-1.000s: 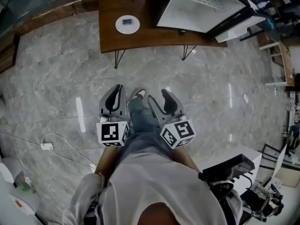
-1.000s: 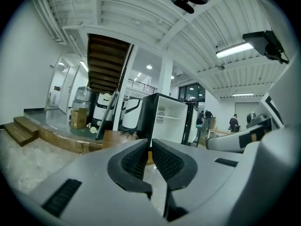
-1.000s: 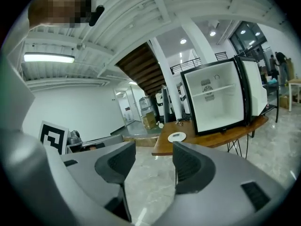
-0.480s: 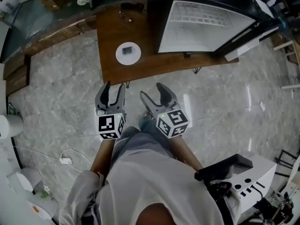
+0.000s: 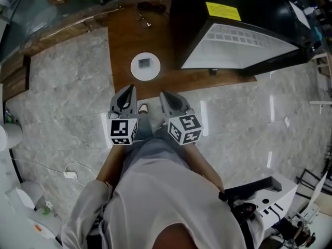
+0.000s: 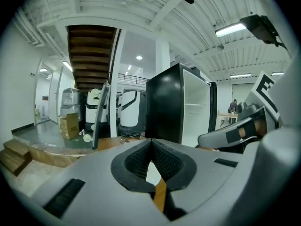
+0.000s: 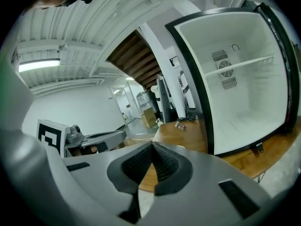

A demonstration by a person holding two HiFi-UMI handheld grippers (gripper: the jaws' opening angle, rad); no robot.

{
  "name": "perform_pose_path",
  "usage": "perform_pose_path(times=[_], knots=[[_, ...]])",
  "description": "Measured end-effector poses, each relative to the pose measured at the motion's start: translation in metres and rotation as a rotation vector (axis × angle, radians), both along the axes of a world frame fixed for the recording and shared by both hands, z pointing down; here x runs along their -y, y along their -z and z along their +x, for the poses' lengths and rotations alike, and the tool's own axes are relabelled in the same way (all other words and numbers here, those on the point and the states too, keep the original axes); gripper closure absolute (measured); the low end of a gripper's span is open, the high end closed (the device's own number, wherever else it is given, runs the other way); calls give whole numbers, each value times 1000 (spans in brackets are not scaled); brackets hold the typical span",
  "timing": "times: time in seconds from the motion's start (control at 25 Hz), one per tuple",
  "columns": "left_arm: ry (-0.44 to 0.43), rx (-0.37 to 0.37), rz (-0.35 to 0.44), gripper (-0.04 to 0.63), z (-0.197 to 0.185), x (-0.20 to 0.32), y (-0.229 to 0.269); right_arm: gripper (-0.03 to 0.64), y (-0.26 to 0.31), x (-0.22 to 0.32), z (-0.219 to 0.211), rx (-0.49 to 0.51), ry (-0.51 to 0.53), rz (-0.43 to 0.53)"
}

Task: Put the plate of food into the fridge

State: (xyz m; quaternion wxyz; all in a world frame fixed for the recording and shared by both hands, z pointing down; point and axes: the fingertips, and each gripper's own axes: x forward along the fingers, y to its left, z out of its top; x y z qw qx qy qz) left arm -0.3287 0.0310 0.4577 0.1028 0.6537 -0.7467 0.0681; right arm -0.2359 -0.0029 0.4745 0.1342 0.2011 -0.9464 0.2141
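Your left gripper (image 5: pixel 129 91) and right gripper (image 5: pixel 166 96) have just pressed their jaws together, empty, near the plate (image 5: pixel 145 67) on the table (image 5: pixel 120 40).

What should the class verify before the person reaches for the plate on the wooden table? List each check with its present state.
1. Plate with food sits on the wooden table, nothing touching it: ok.
2. Fridge stands open, interior showing: ok.
3. Left gripper ready to grasp: not ok; its jaws have just closed and are together, with nothing between them.
4. Right gripper ready to grasp: not ok; its jaws have just closed too, with nothing between them.
5. Grippers near enough to the plate: cannot tell; the head view shows their tips at the table's near edge, the plate further in.
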Motion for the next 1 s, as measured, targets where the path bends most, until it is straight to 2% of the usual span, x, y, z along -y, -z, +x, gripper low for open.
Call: perform_pose_path(times=[0.16,0.32,0.44,0.56,0.64,0.8,0.88,1.0], knots=[[-48,-14,-46,578,-70,34,-23,601,-36,29,-57,-67,-31,-94],[-140,-39,-176,578,-123,69,-82,601,-100,61,-95,-155,-126,-233],[-236,-9,-292,578,-154,100,-136,601,-150,87,-114,-240,-219,-295],[-326,23,-386,578,-171,124,-179,600,-183,103,-121,-267,-317,-367],[-374,39,-420,578,-175,134,-197,600,-202,109,-123,-253,-376,-440],[-469,64,-464,578,-166,148,-222,572,-227,107,-125,-157,-446,-618],[-485,84,-481,578,-168,148,-231,489,-232,104,-130,-134,-447,-651],[-494,131,-496,578,-168,144,-238,489,-232,106,-135,-117,-450,-659]])
